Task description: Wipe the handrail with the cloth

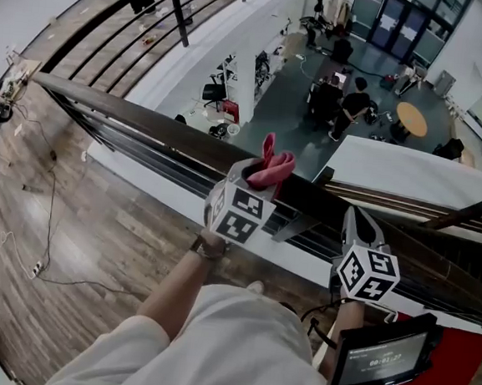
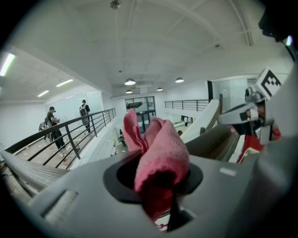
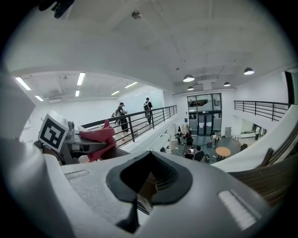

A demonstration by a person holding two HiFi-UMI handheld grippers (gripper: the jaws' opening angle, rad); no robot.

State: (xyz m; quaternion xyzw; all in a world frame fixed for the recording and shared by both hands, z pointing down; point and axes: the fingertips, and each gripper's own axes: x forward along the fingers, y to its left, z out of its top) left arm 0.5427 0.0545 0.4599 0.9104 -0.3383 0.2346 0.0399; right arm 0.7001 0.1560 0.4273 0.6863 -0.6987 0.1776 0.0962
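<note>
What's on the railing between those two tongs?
Nothing: the head view shows bare handrail between the left tongs, clamping the pink cloth, and the right tongs.

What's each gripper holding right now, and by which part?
Left gripper: the pink cloth, pinched at a bunched fold low down, with the rest sticking up above the grip. Right gripper: shut, holding nothing.

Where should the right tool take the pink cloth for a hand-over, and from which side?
Probably the loose end of the cloth that sticks up past the left tool, whose jaws are shut on its lower part. Come from above: that end stands free over the handrail, with the left tool beneath. The right tool, now shut, must open first.
</note>
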